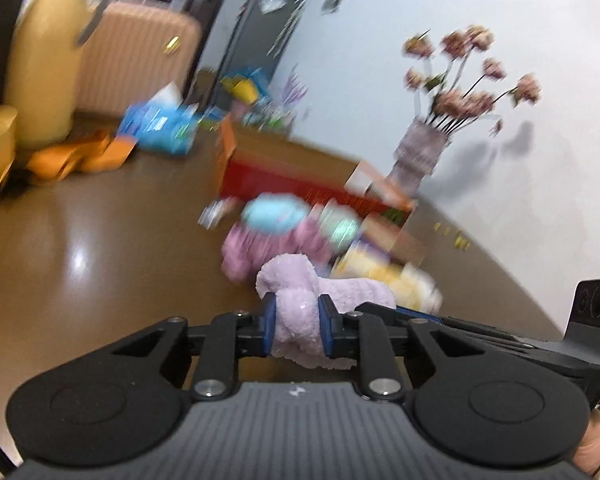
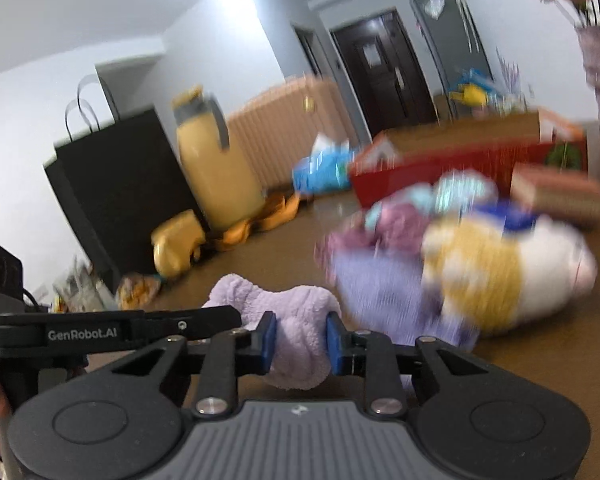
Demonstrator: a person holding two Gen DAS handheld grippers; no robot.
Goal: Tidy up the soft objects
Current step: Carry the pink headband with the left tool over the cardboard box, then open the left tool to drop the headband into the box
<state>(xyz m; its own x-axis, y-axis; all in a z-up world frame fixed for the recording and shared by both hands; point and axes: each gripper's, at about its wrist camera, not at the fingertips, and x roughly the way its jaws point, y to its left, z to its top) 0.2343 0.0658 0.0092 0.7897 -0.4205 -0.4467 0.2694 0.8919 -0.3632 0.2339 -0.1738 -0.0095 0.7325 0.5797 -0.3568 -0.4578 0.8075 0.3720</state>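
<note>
- A glossy brown table point(image 1: 100, 240) fills the lower part of both views, set against a pale wall, with a dark door point(image 2: 380, 76) at the far end of the room; most of the background is smeared by motion blur.
- Along the far side stand a tall yellow jug point(image 2: 216, 172), a ribbed peach suitcase point(image 2: 284, 128) and a black paper bag point(image 2: 124, 184) with looped handles.
- A red open box point(image 1: 300, 180) sits mid-table, and just beside it is a vase of pink flowers point(image 1: 420, 152) close to the wall.
- In front of the box lies a heap of soft toys point(image 2: 460, 248), pink, turquoise, yellow and white, too blurred to tell one from another.
- The left gripper point(image 1: 298, 326) has its blue pads pressed into a lilac fluffy cloth point(image 1: 296, 312), pinching one bunched end of it.
- The right gripper point(image 2: 302, 340) pinches the other end of the same lilac cloth, the fabric bulging between and below its pads.
- The cloth hangs between the two tools at the near edge of the table, just in front of the toy heap; whether its lower folds touch the table I cannot tell.
- Each tool's black body shows at the edge of the other's view, the two close side by side.
- A fingertip shows at the lower corner of each view.
</note>
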